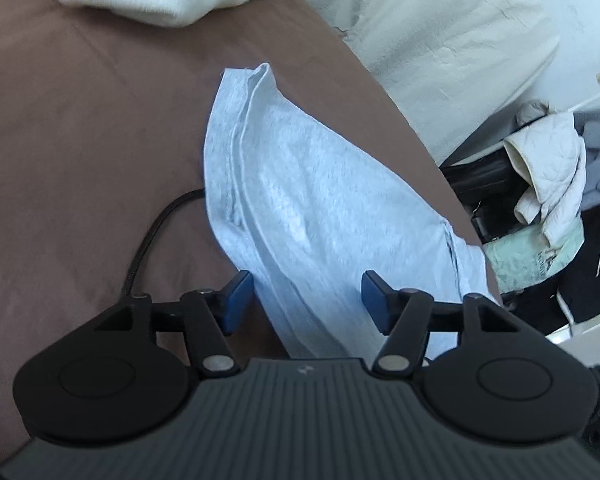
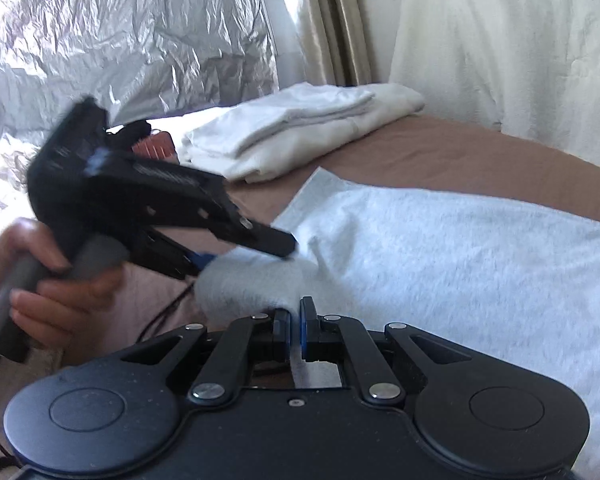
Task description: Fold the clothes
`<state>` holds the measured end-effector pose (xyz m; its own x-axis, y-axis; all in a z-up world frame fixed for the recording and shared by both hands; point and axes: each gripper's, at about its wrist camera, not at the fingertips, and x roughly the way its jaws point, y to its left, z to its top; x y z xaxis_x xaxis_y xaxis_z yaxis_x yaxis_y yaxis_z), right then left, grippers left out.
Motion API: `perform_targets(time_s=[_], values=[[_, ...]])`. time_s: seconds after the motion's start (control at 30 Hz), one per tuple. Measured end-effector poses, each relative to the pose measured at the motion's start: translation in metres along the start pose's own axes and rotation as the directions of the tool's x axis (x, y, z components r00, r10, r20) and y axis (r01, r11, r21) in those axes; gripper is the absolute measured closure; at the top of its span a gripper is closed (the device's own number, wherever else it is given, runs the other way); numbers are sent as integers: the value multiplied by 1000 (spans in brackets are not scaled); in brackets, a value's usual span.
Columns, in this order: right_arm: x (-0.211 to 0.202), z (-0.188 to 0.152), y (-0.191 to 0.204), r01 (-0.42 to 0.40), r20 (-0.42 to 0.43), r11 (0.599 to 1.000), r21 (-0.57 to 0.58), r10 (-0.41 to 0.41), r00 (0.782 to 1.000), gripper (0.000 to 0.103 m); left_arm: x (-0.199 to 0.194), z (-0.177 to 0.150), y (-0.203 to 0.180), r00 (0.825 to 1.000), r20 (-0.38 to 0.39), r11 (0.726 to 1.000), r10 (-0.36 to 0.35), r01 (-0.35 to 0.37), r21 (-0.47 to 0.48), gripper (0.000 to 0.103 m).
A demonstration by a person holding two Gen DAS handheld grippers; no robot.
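Grey garment: my light heather-grey T-shirt lies partly folded on the brown bed sheet, one edge reaching the bed's right side in the left wrist view.
Left hand-held gripper: my jaws stand apart with the blue pads on either side of a fold of the shirt, not pressing on it.
Right hand-held gripper: my jaws are closed on a pinch of the grey fabric at the shirt's near edge.
My left hand: wrapped round the grey handle, seen blurred from the right wrist.
White stack: folded white clothes sit farther back on the bed, apart from the shirt.
Cable: a black cord runs across the sheet and under the shirt's left edge.
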<state>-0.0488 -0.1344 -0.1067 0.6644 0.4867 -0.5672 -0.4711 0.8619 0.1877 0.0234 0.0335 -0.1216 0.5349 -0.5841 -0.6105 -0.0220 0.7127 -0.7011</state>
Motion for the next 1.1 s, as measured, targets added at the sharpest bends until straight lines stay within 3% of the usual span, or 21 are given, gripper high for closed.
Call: perform_targets(time_s=[0.07, 0.2, 0.33, 0.43, 0.53, 0.63, 0.73, 0.8, 0.87, 0.93, 1.03, 1.1], values=[[-7, 3, 1, 19, 16, 999, -33, -18, 1000, 99, 1, 1, -5, 1000, 15, 999, 16, -17, 32, 44], [-18, 7, -11, 43, 38, 999, 14, -44, 998, 99, -6, 2, -10, 997, 63, 997, 38, -42, 70, 44], [-17, 5, -17, 64, 36, 998, 21, -64, 997, 99, -17, 4, 1, 990, 116, 996, 83, -85, 12, 44], [-10, -1, -12, 57, 19, 998, -24, -56, 998, 99, -13, 6, 8, 988, 81, 992, 128, -128, -3, 47], [0, -9, -9, 65, -17, 997, -45, -66, 998, 98, 0, 3, 14, 996, -14, 995, 92, -92, -27, 75], [8, -16, -3, 98, -65, 991, -86, -104, 992, 90, 3, 3, 12, 997, -15, 997, 75, -75, -20, 85], [12, -17, 11, 142, -51, 980, -140, -150, 987, 80, 2, 4, 7, 999, -5, 998, 53, -53, 17, 94], [19, -17, 25, 162, -49, 964, -209, -175, 983, 78, 2, 5, 8, 1000, -9, 1000, -3, 3, -14, 94], [31, -16, 39, 164, -70, 941, -295, -192, 979, 64, 2, 4, 7, 1000, -10, 1000, -15, 15, -16, 94], [45, -13, 51, 189, -76, 908, -375, -233, 970, 58, 3, 2, 4, 1000, -7, 999, -27, 27, -20, 94], [59, 7, 64, 221, -38, 850, -478, -271, 962, 62, 1, 2, -2, 998, 15, 998, -60, 60, -30, 94], [60, 17, 65, 226, -8, 837, -499, -265, 964, 73, -2, 4, -7, 996, 41, 996, -84, 85, -27, 97]])
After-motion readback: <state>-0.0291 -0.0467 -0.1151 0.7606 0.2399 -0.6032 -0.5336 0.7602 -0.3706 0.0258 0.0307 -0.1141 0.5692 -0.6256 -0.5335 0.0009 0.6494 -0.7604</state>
